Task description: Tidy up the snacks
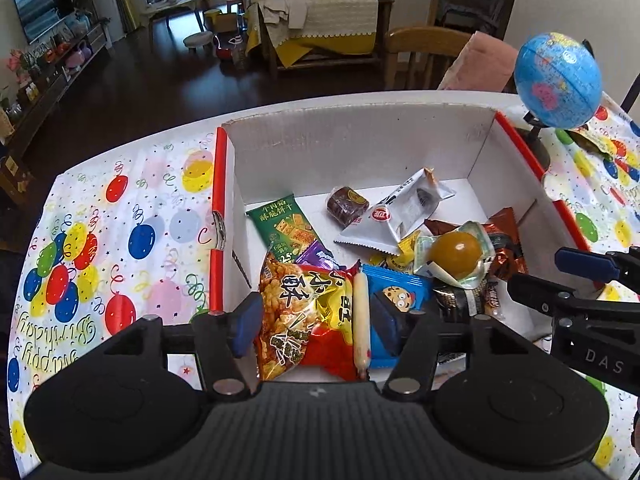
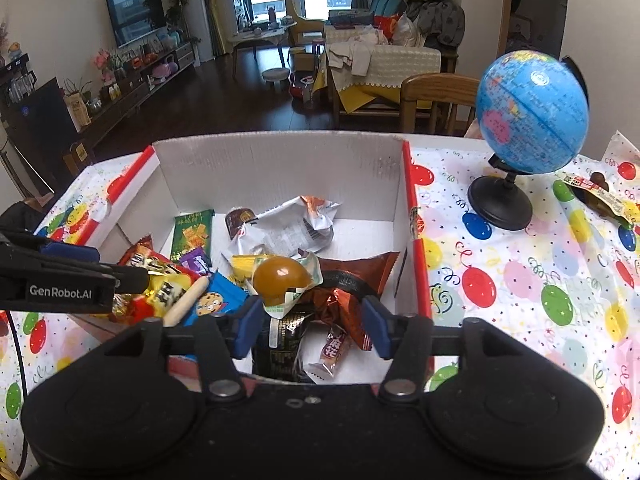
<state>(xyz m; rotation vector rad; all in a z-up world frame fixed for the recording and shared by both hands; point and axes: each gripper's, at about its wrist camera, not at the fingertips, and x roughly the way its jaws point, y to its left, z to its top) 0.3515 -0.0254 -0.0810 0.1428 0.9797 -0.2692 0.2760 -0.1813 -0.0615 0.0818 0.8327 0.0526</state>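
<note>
**Blue-padded fingers parted over a box of snacks**

Blue pads on black fingers, both pairs standing apart, nothing pressed between either. Left gripper [image 1: 316,326] poised above the near left part of the white cardboard box [image 1: 360,148], its fingers [image 1: 244,324] straddling a red-and-yellow rice-cracker bag [image 1: 304,316] and a pale sausage stick [image 1: 362,320] without touching them, as far as can be told. Right gripper [image 2: 312,330] poised above the near right part of the same box [image 2: 280,168], fingers [image 2: 248,328] either side of a black-and-gold packet [image 2: 284,344] and a crinkled brown foil wrapper [image 2: 340,304]; contact not discernible.

Just beyond the fingers: a blue cookie packet [image 1: 400,292] beside the sausage stick, an amber jelly cup [image 1: 456,254] sitting on top of the heap, a purple wrapper [image 1: 316,256] peeking from under the cracker bag. Farther back on the box floor: a green biscuit packet [image 1: 286,230] along the left wall, a silver-white pouch [image 1: 400,212] lying tilted, a dark round cake in clear wrap [image 1: 346,206] near the rear wall.

Outward again: red-edged box flaps [image 2: 414,216], then the balloon-print birthday cloth [image 2: 520,280] covering the surface. Blue globe [image 2: 532,112] on a black stand to the right of the box, well apart from it. One more snack packet [image 2: 600,200] lying on the cloth past the globe, outside the box.
</note>
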